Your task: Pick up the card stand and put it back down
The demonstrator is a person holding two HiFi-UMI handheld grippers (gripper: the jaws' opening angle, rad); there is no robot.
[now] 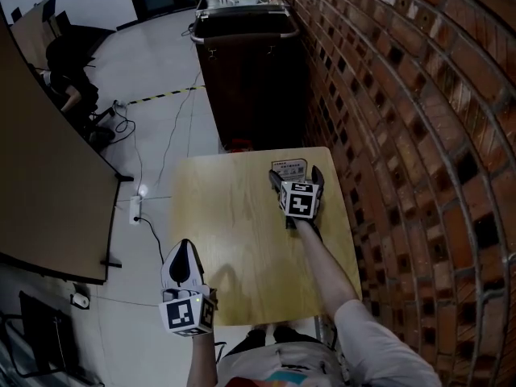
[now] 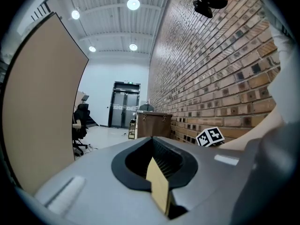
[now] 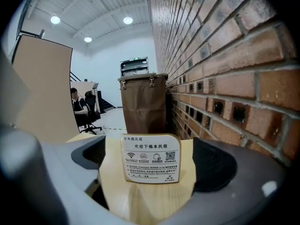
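Observation:
A small card stand (image 1: 289, 168) with a white printed face stands upright near the far edge of the light wooden table (image 1: 234, 240), close to the brick wall. My right gripper (image 1: 296, 174) is open, with a jaw on either side of the stand. In the right gripper view the card stand (image 3: 151, 164) sits on the tabletop between the dark pads (image 3: 216, 165), with a gap on both sides. My left gripper (image 1: 184, 247) hovers at the table's near left corner, shut and holding nothing. Its dark pads (image 2: 180, 165) meet at the tip in the left gripper view.
A brick wall (image 1: 403, 135) runs along the table's right side. A dark brown cabinet (image 1: 246, 71) stands just beyond the table. A power strip (image 1: 135, 210) and cables lie on the floor at left, beside a tan partition (image 1: 40, 176). A seated person (image 1: 68, 71) is far left.

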